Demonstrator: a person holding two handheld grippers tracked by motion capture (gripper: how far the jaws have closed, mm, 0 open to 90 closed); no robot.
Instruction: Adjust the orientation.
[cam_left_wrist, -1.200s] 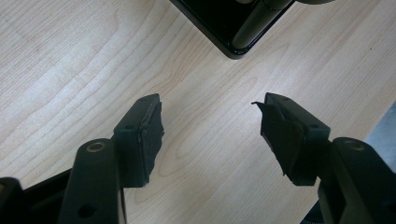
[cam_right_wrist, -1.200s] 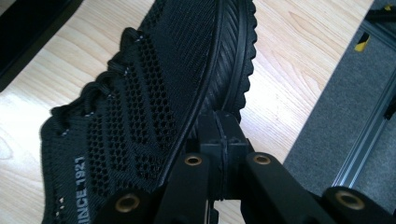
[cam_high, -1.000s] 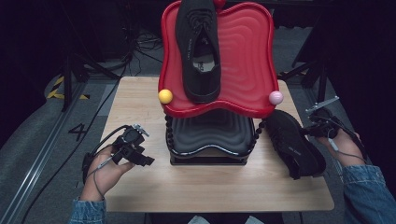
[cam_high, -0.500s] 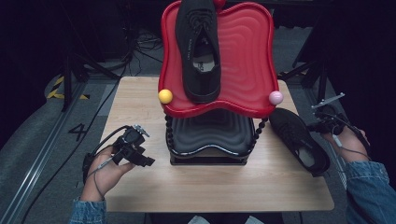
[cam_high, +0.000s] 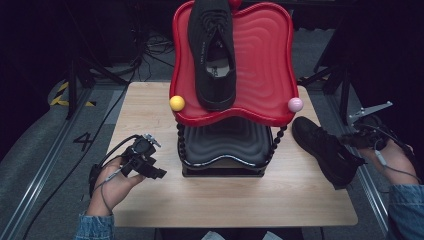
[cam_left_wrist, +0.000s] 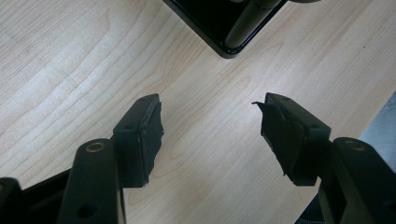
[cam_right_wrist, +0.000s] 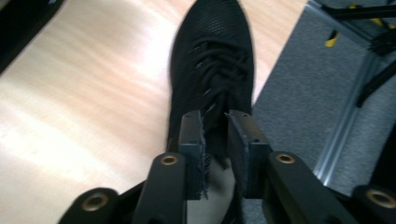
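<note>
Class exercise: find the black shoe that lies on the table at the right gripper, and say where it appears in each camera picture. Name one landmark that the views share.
High view: black shoe at the table's right edge, heel toward the right gripper.
Left gripper view: not in it.
Right gripper view: upper centre, toe pointing away, collar between the jaws.
Shared landmark: the light wooden table.

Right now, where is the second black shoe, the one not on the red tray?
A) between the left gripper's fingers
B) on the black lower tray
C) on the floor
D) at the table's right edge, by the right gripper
D: the loose black shoe lies on the table at its right edge, its heel end at the right gripper; the other shoe sits on the red tray.
</note>
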